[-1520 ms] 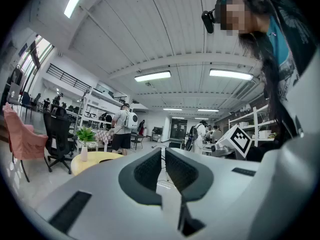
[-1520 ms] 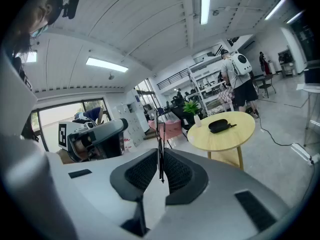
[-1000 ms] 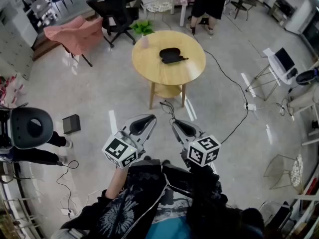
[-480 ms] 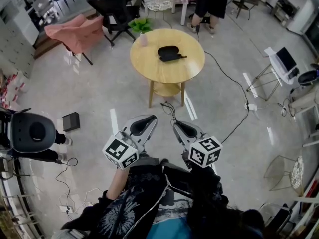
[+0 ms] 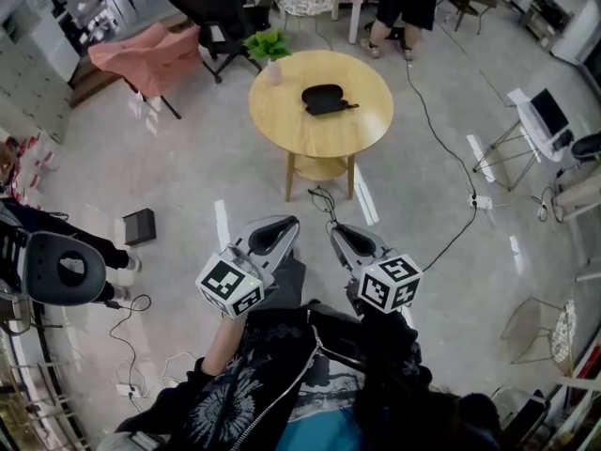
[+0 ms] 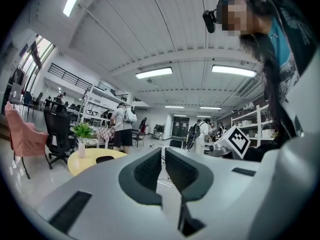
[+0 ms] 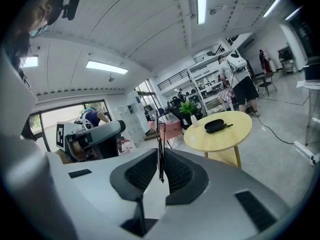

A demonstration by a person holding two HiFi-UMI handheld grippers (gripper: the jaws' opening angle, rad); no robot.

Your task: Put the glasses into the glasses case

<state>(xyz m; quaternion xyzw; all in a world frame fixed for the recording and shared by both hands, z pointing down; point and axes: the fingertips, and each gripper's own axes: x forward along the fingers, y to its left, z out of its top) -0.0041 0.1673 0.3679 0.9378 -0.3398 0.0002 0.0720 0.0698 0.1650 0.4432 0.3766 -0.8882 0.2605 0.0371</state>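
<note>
head view: the glasses case, a dark oval shell with a smooth sheen, lies near the middle of the round pale-wood table, well ahead of me. the thin black glasses seem to rest against its near edge, too small to be sure. my left gripper and right gripper hang close to my body, ribbed dark pads pressed nearly together, clasping nothing i can name. risks, as i judge them: the loose cable on the polished floor could catch a foot; slim frames could slip from hard pads.
</note>
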